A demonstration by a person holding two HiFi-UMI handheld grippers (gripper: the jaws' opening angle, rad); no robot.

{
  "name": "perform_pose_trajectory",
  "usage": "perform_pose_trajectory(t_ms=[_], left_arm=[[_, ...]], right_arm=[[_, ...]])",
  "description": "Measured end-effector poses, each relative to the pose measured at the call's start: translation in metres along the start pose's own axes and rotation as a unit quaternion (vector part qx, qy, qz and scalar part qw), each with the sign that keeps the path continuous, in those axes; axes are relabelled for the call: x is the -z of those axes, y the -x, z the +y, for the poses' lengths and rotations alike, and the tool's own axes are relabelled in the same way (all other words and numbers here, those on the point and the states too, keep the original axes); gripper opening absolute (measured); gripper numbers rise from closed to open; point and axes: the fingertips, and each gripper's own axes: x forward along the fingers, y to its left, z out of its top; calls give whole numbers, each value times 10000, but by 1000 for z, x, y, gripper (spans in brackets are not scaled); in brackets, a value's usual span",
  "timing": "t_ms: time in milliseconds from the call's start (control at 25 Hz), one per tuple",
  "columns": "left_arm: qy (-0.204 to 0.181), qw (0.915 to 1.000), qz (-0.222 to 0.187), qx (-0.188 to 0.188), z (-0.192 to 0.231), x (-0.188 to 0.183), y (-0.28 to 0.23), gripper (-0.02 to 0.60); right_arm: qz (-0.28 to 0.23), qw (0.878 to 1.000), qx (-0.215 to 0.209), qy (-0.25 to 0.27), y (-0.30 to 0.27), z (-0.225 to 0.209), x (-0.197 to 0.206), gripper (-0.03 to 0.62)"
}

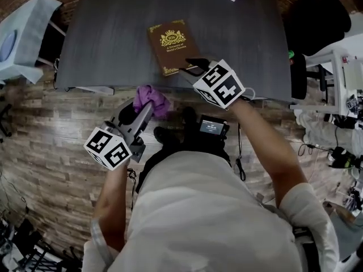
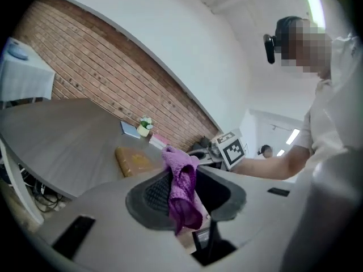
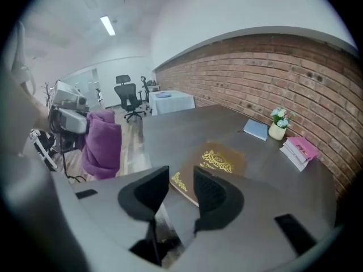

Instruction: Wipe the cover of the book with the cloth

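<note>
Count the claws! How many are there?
2. The left claw grips the fuzzy purple cloth, just short of the grey table; the right claw, open and empty, hovers at a corner of the brown gold-crested book.

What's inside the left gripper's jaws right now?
A purple cloth, pinched by the left gripper. It bunches above the jaws and hangs below them. Nothing else shows between them. The cloth covers the inner face of one jaw, so the contact there can't be seen.

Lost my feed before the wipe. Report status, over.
Left gripper shut on purple cloth. Right gripper open, empty. Book closed, flat on table, cover clear.
</note>
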Motion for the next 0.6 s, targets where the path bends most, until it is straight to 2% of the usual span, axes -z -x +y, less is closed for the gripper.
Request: perform_pose_trajectory(t_ms=[120, 240, 360, 600], left_arm=[[268, 9986, -436, 160, -7, -19, 12, 112], [509, 9940, -835, 491, -20, -36, 24, 112], [631, 9895, -1093, 710, -34, -46, 37, 112], [565, 9879, -1320, 593, -54, -53, 52, 114]], right_arm=[[-358, 9992, 116, -149, 21, 8, -12, 123], [-736, 9967, 198, -270, 43, 17, -23, 104], [-1089, 9929, 233, -413, 66, 26, -30, 95], [-1635, 9835, 119, -771, 104, 35, -32, 81]])
